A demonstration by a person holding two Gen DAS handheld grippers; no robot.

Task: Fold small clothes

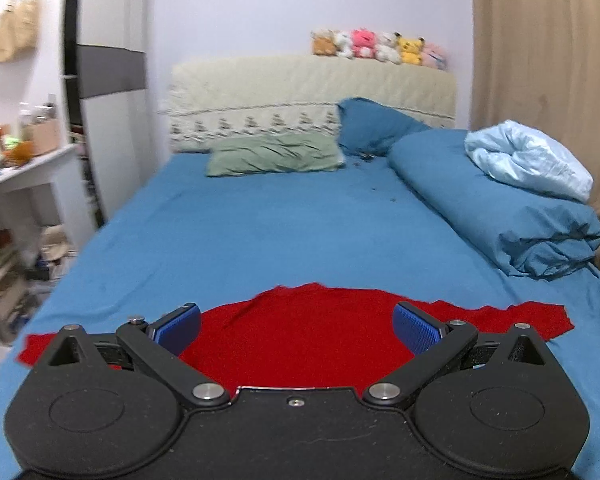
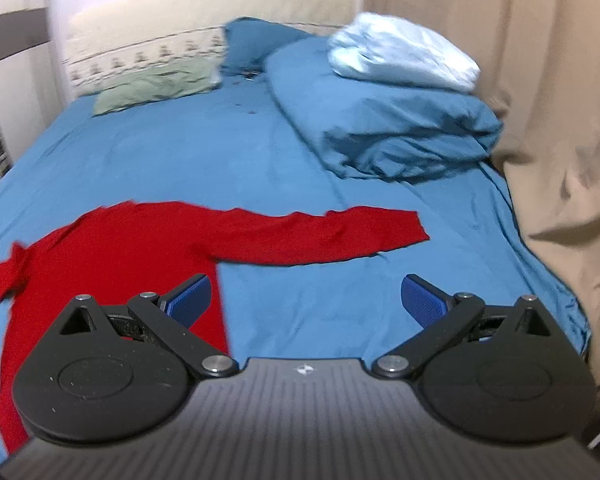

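left gripper [image 1: 298,328] wide open, empty | right gripper [image 2: 306,300] same | red shirt [image 2: 140,240] hem hidden

Both wrist cameras are looking forward low over their own spread black claws toward the cream padded headboard [image 1: 312,92], the left sitting close above the flat red long-sleeved garment [image 1: 300,336], the right facing its outstretched sleeve [image 2: 332,236] ahead, both sharing the blue-sheeted bed [image 2: 172,160].

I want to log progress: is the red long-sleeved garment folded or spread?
Spread. The red long-sleeved garment lies flat on the blue bedsheet, both sleeves stretched sideways.
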